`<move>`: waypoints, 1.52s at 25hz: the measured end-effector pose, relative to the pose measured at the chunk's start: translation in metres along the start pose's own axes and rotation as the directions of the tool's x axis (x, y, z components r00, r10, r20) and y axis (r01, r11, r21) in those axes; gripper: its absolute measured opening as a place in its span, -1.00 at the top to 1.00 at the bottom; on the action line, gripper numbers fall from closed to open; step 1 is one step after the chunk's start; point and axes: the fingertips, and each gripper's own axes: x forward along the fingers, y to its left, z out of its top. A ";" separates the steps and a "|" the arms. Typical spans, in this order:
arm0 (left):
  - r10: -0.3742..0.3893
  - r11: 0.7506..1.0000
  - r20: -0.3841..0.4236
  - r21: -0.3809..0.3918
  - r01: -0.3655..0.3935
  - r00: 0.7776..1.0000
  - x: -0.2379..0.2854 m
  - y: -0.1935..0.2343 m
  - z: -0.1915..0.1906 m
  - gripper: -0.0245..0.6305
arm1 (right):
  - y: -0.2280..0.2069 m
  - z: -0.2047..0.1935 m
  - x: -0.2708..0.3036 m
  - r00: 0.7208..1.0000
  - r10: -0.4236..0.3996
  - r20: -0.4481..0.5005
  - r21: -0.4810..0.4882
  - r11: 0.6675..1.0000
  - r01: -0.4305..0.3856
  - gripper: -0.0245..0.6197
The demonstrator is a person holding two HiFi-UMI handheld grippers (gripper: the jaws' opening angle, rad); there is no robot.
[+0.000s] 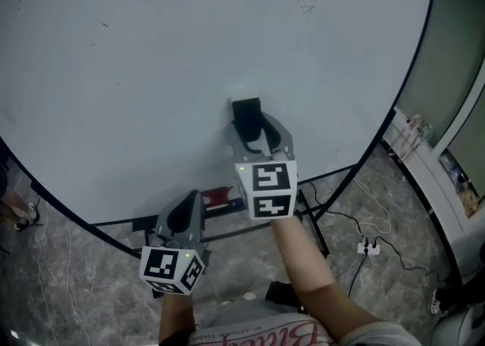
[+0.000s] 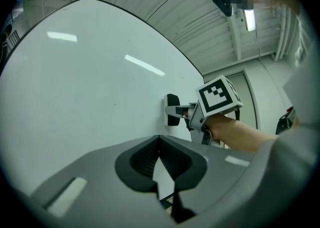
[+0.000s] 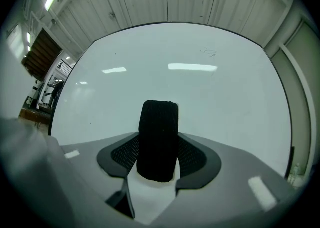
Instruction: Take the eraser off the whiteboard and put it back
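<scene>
Looking down in the head view at a wide whiteboard (image 1: pixel 151 72), nearly blank, with a faint scribble (image 1: pixel 305 4) near the top right. Low of centre, a black eraser (image 1: pixel 245 113) upright on the board. Around it the right gripper (image 1: pixel 256 134), held out level, one finger on either side, marker cube (image 1: pixel 267 189) behind and a bare forearm (image 1: pixel 311 269) running down to the bottom edge. Lower and to the left, the left gripper (image 1: pixel 188 204), well apart from the eraser, near the board's bottom edge and pointing toward it. Between the two grippers, just under that edge, a small red-and-white item (image 1: pixel 218 201). Grey floor (image 1: pixel 68 276) beneath, and a power strip (image 1: pixel 367 246) with cables (image 1: pixel 341 219) at right.

Left gripper view: jaws closed together, nothing between them. Past them the board, and the right gripper seen side-on with its fingertips at the eraser. Eraser's back flat against the board surface.

Right gripper view: eraser filling the gap between the jaws, dark pads snug against both long sides. Apparently pinching it, though actual pressure hard to confirm from this angle. Board straight ahead, light reflections (image 3: pixel 192 66) across it.
</scene>
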 end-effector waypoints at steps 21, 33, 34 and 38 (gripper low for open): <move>-0.058 0.998 0.023 -0.008 0.058 0.998 -0.013 -0.020 0.001 0.93 | 0.034 -0.046 -0.145 0.987 0.164 0.003 0.090 0.982 -0.163 0.22; -0.058 0.998 0.016 0.002 0.058 0.998 -0.018 -0.022 -0.002 0.93 | 0.037 -0.053 -0.164 0.989 0.149 -0.002 0.094 0.985 -0.148 0.22; -0.060 0.998 0.015 0.002 0.060 0.998 -0.018 -0.022 -0.002 0.93 | 0.037 -0.052 -0.164 0.989 0.150 -0.002 0.090 0.985 -0.149 0.22; -0.072 0.997 0.022 -0.003 0.072 0.997 -0.018 -0.024 0.000 0.93 | 0.037 -0.045 -0.162 0.989 0.148 0.011 0.069 0.987 -0.148 0.22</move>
